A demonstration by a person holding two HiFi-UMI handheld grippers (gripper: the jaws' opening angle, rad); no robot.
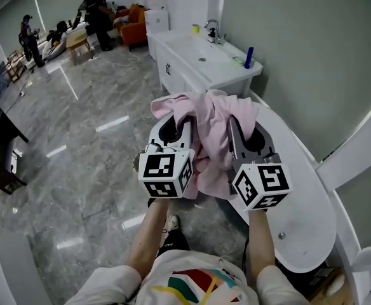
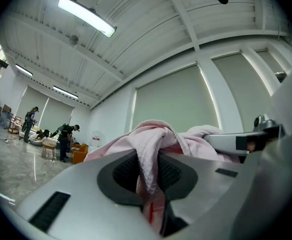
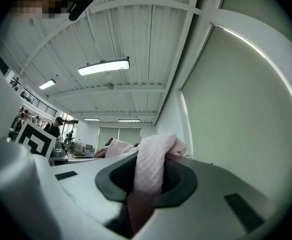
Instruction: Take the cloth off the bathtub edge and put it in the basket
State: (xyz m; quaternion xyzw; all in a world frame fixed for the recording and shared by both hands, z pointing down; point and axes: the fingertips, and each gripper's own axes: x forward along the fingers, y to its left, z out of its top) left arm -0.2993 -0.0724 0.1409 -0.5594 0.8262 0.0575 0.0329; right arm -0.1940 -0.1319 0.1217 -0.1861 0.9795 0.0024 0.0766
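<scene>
The pink cloth (image 1: 209,116) is already off the bathtub (image 1: 309,221) edge: it hangs in the air between the two tongs, over the bathtub's left rim and the grey floor (image 1: 90,170) beside it. The left tongs (image 1: 175,127) are closed on one bunched fold of it and the right tongs (image 1: 248,135) are closed on another — each gripper view shows pink fabric pinched between the dark pads and spilling over them. I judge that two grips are used because the cloth is large and limp; held at two places it is gathered and does not drag on the floor during carrying. Both tongs point about level, side by side, so the fabric sags between and below them. Counting: one cloth, two tongs, one bathtub — and no basket in any view, so it must be found first. On the white tabletop (image 1: 222,67) beyond stand one blue bottle (image 1: 249,57) near the right edge and one yellow cup (image 1: 195,28) at the far edge.
</scene>
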